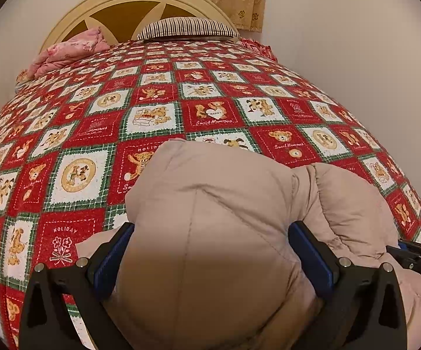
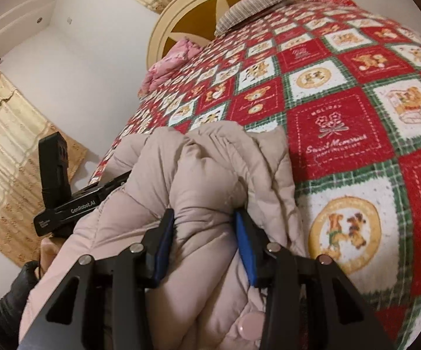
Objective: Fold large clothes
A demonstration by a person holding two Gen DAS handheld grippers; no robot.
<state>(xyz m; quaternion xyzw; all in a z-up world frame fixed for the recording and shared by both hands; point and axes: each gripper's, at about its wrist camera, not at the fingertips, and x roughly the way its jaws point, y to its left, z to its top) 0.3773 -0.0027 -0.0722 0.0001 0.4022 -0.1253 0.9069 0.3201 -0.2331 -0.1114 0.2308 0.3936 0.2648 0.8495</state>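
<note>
Left wrist view: the left gripper [image 1: 210, 250] clenches a puffy bulge of the beige coat [image 1: 210, 218] between its pads, seemingly to carry it over the quilt [image 1: 210, 110].

Right wrist view: the right gripper [image 2: 203, 233] pinches another bunch of the coat [image 2: 198, 175], which stretches leftward toward the other tool.

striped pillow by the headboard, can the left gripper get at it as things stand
Probably not right now. The left gripper is clamped on the beige puffer jacket, and the striped pillow lies at the far end of the quilt.
</note>
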